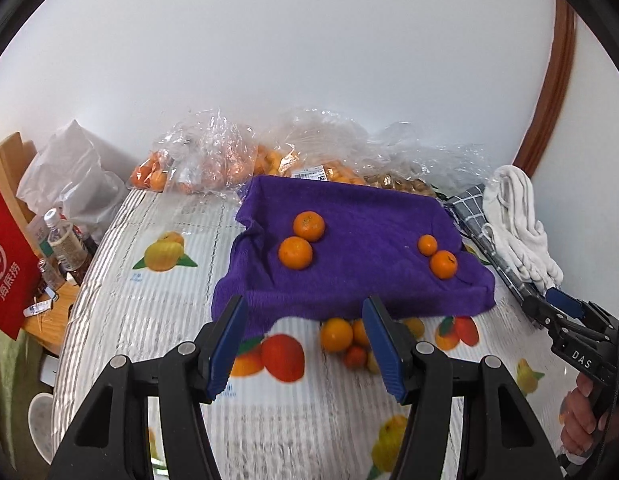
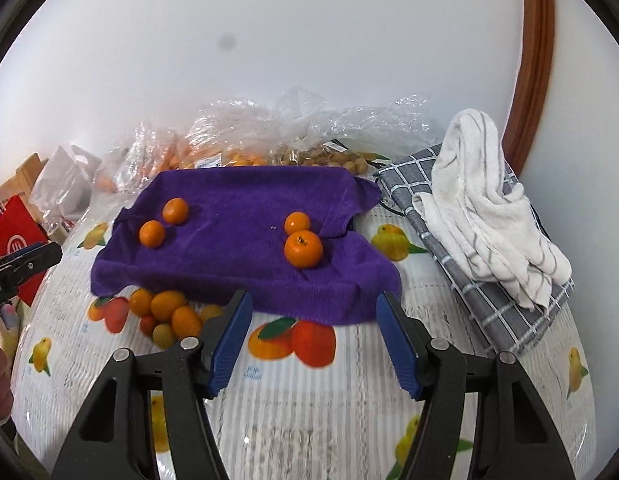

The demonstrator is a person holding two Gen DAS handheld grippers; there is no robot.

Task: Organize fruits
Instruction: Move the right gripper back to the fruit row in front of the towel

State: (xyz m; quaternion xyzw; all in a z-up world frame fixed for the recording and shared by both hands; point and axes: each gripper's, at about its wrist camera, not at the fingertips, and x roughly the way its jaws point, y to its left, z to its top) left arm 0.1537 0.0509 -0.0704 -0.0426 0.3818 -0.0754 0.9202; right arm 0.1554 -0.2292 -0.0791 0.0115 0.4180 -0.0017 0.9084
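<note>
A purple cloth (image 1: 349, 280) (image 2: 245, 248) lies on the fruit-print tablecloth (image 1: 157, 312). Two oranges (image 1: 308, 225) (image 1: 295, 253) rest on its left side, and two smaller ones (image 1: 427, 245) (image 1: 443, 264) on its right. Seen from the right wrist, these are one pair (image 2: 175, 211) and another pair (image 2: 303, 248). A pile of small loose citrus (image 1: 336, 334) (image 2: 167, 306) sits at the cloth's near edge. My left gripper (image 1: 305, 344) hovers open above that edge with nothing between its fingers. My right gripper (image 2: 313, 340) is likewise open and empty, and shows at the right (image 1: 559, 308).
Clear plastic bags of fruit (image 1: 213, 160) (image 2: 245, 136) line the wall behind. A white towel (image 2: 485, 200) on a grey checked cloth (image 2: 505, 312) lies right. A red bag (image 1: 9, 256), bottles (image 1: 65, 240) and a white plastic bag (image 1: 73, 176) stand beyond the left table edge.
</note>
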